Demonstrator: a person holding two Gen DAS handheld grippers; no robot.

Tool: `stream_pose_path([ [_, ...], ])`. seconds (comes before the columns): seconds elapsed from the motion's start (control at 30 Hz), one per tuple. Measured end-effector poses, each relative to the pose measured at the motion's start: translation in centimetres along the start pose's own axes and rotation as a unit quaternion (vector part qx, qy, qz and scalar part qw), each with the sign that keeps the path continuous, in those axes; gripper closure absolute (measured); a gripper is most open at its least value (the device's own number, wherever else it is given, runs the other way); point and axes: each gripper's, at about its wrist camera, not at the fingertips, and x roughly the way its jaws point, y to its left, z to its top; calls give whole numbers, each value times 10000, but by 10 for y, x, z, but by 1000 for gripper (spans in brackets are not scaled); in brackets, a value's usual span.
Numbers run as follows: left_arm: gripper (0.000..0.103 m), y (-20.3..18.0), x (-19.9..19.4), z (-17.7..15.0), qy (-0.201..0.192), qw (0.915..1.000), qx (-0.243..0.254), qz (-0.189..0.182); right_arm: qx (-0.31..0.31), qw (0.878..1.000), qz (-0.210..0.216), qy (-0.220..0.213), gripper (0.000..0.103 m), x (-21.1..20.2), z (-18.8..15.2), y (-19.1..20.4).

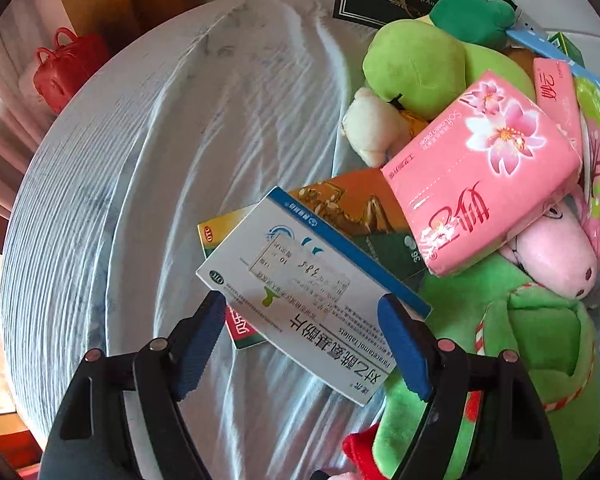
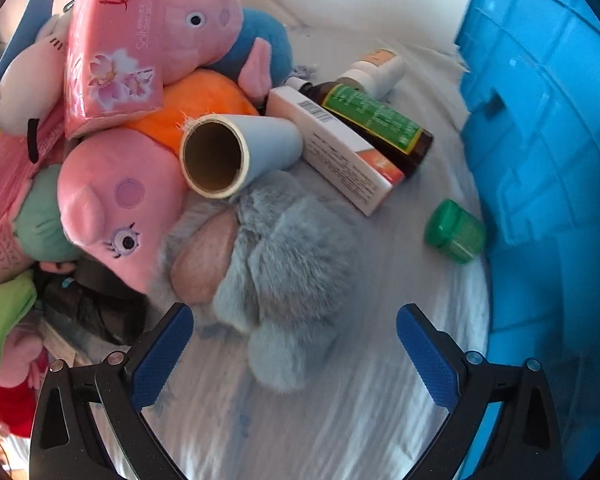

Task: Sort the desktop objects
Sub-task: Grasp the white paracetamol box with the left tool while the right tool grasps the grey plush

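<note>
A white and blue medicine box [image 1: 308,292] lies tilted on a pile at the edge of a table draped in pale wrinkled cloth [image 1: 172,152]. The left gripper [image 1: 302,346] straddles the box's near end, its blue fingers [image 1: 404,348] spread wide, one on each side; whether the pads press the box cannot be told. Under the box lie an orange and green carton [image 1: 352,208] and, beyond it, a pink tissue pack [image 1: 480,172] among green plush toys [image 1: 416,68].

In the right wrist view, the right gripper [image 2: 296,354] hangs with fingers wide apart and holding nothing, just above a grey furry toy [image 2: 284,256]. Beyond the toy lie a paper roll [image 2: 236,152], a white and orange box [image 2: 336,148] and a dark bottle [image 2: 376,124]. A green cap [image 2: 454,230] sits beside a blue plastic bin [image 2: 548,152].
</note>
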Motion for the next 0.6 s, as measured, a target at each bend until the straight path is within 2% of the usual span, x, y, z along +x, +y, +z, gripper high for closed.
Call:
stream_pose_path([
  [0.1, 24, -2, 4, 11, 39, 9993, -368, -2, -80, 9999, 83, -18, 0, 7, 9, 0],
  [0.17, 21, -7, 9, 14, 114, 9987, -404, 294, -180, 9997, 171, -25, 0, 14, 16, 1],
  [0.27, 13, -21, 18, 19, 121, 9977, -106, 659, -369, 9987, 341, -35, 0, 30, 24, 6],
  [0.33, 14, -26, 21, 13, 63, 9955, 207, 920, -355, 9981, 502, 98, 1, 42, 27, 7],
  [0.37, 18, -26, 19, 7, 10, 9954, 304, 904, -255, 9976, 616, 194, 8, 48, 25, 7],
  [0.4, 26, -23, 15, 1, -28, 9953, 388, 892, -202, 9967, 751, 250, 39, 49, 23, 8],
  [0.43, 29, -20, 12, -3, -38, 9945, 463, 939, -180, 9954, 890, 308, 49, 48, 19, 12],
  [0.53, 34, -7, 3, -16, 65, 9937, 559, 971, -526, 9953, 691, 419, 56, 37, 0, 35],
  [0.6, 34, 4, 0, -22, 157, 9937, 563, 954, -550, 9937, 809, 542, 60, 31, -11, 42],
])
